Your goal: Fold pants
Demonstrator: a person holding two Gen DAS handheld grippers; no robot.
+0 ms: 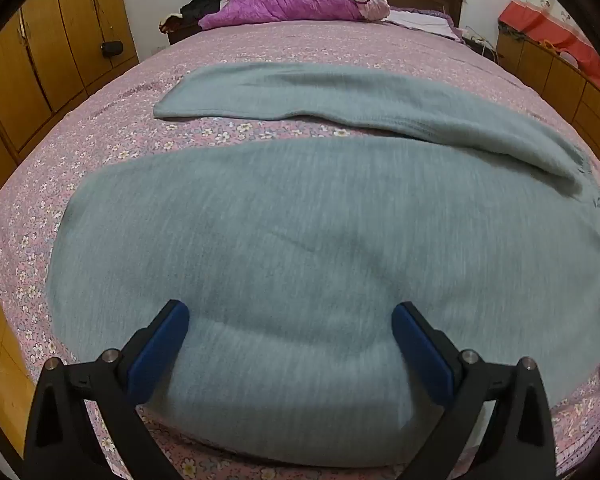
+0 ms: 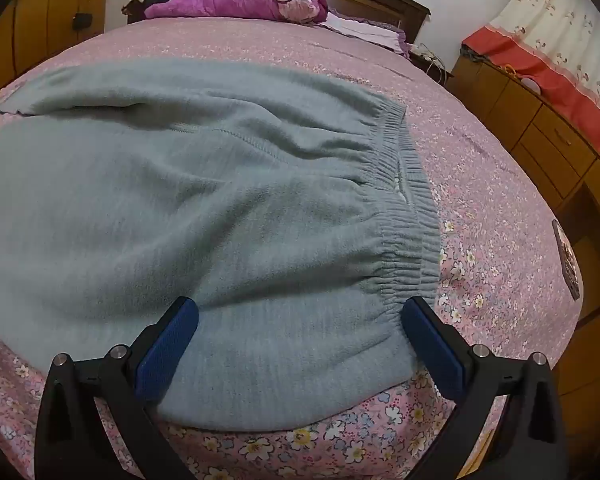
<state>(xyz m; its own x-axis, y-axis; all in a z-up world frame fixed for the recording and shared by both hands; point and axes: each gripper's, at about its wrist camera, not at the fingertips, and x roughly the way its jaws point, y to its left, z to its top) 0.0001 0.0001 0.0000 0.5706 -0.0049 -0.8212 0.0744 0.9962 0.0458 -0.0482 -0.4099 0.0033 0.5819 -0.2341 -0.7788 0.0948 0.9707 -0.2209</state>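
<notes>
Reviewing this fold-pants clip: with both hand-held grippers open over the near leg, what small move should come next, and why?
Probably lower both and pinch the near edge of the pants. The left hand-held gripper and right hand-held gripper stand wide open above the fabric, gripping nothing. The two legs lie spread apart on the bed, so nothing is folded yet; the right one sits near the waistband.

Grey pants (image 1: 320,220) are covering the near half of the bed (image 1: 280,48), leaving open bedspread beyond. A bunched quilt (image 1: 300,0) is blocking the far end; wooden cabinets (image 2: 540,128) are crowding the right.
</notes>
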